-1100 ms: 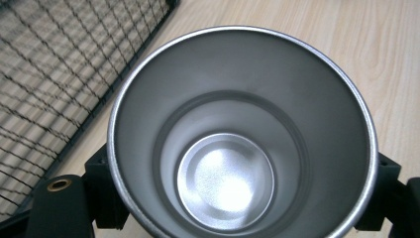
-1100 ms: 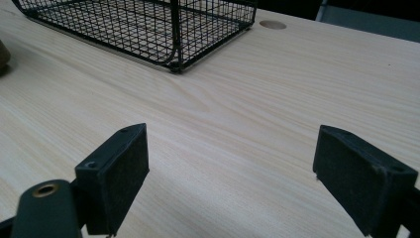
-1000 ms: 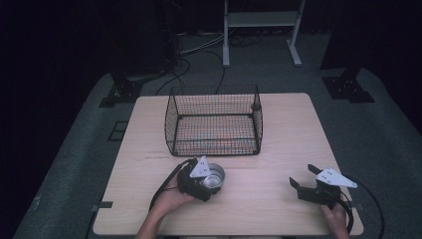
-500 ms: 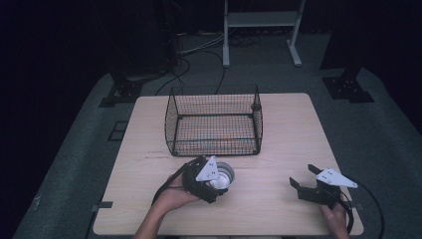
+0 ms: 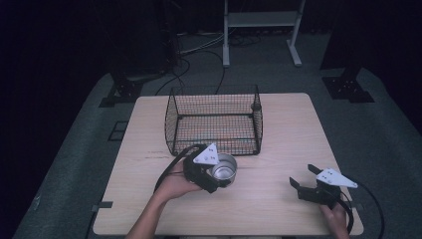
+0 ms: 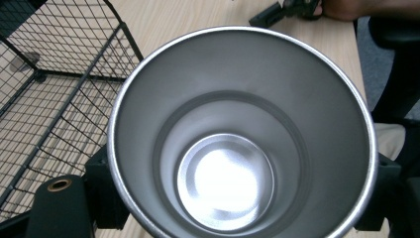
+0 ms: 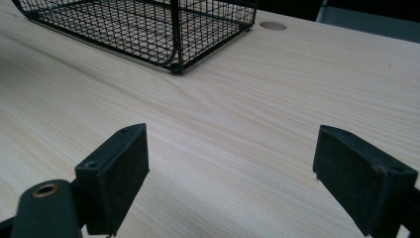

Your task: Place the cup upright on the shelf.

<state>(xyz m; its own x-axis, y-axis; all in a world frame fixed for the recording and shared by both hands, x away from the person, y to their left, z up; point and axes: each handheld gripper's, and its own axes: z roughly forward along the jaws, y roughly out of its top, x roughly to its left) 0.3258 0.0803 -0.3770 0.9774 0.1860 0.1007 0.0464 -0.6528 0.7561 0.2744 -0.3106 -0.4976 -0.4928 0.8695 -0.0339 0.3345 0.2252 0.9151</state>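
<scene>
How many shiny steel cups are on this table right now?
1. The shiny round steel cup is clamped in the left gripper, just in front of the black wire basket; the basket looks empty.

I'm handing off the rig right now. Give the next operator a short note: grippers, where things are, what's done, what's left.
Left gripper: shut on the steel cup, just in front of the wire basket, mouth facing its camera.
Right gripper: open, empty, low over the table near its right front corner.
Basket: upright at the table's middle back; nothing seen inside.
Done: cup gripped.
Left: probably carry the cup over the front wall, set it in the basket, release.
</scene>
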